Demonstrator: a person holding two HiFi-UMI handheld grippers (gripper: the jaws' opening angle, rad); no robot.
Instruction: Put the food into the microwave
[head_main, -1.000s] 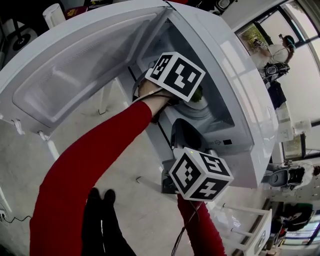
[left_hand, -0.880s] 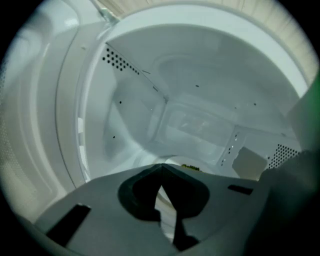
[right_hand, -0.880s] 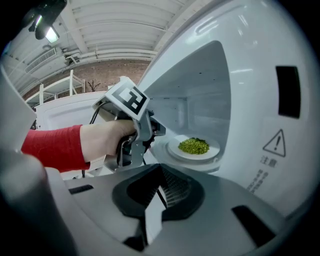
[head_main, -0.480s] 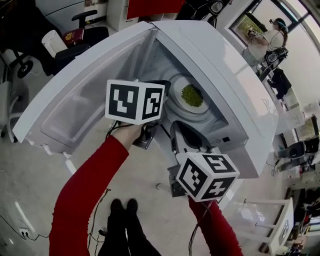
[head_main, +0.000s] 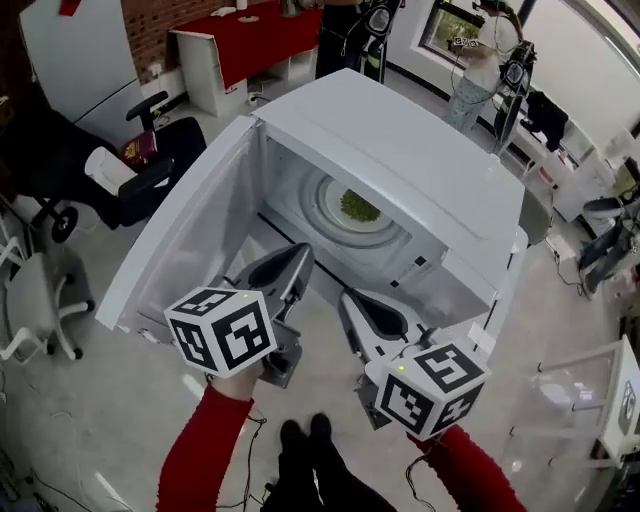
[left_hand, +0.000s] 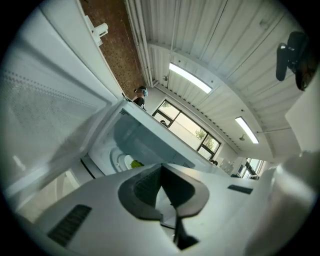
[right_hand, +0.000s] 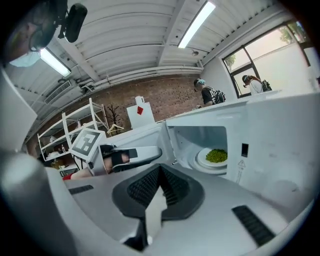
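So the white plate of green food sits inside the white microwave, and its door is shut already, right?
Not quite. The white plate of green food does sit inside the white microwave, but the door hangs wide open, as the head view shows.

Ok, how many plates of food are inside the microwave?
1: a plate of green food, in the middle of the open microwave's floor. Parts of the cavity are hidden, so another could be missed.

Green food (head_main: 358, 206) on plate (head_main: 335, 192) inside open microwave (head_main: 440, 190)
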